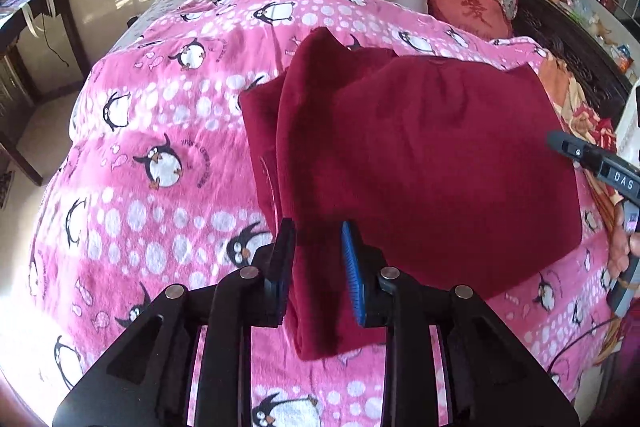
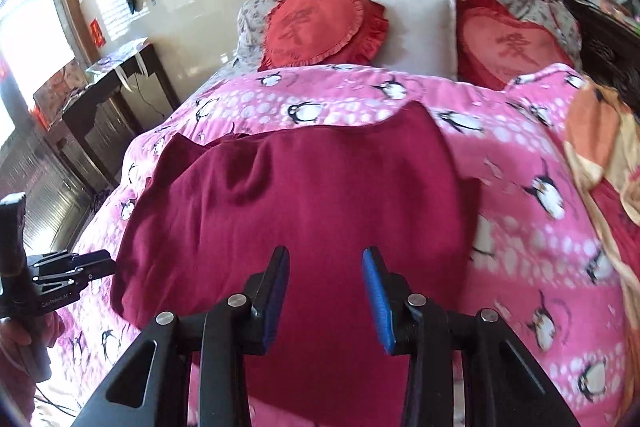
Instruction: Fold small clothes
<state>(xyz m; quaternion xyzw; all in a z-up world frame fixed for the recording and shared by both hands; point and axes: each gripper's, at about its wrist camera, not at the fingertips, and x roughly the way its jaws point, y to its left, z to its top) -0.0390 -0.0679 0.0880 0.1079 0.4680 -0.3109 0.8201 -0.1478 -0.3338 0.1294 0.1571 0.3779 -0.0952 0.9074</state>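
A dark red garment (image 1: 420, 163) lies partly folded on the pink penguin blanket (image 1: 152, 131). One layer is folded over along its left side. My left gripper (image 1: 318, 263) is open, its jaws on either side of the garment's near left corner. In the right wrist view the garment (image 2: 304, 203) fills the middle. My right gripper (image 2: 326, 291) is open and empty just above the garment's near edge. The right gripper also shows at the right edge of the left wrist view (image 1: 592, 163), and the left gripper at the left edge of the right wrist view (image 2: 96, 267).
Two red heart cushions (image 2: 320, 27) (image 2: 512, 47) and a white pillow (image 2: 420, 27) lie at the head of the bed. An orange patterned cloth (image 2: 600, 147) lies on the right. A dark wooden desk (image 2: 112, 95) stands left of the bed.
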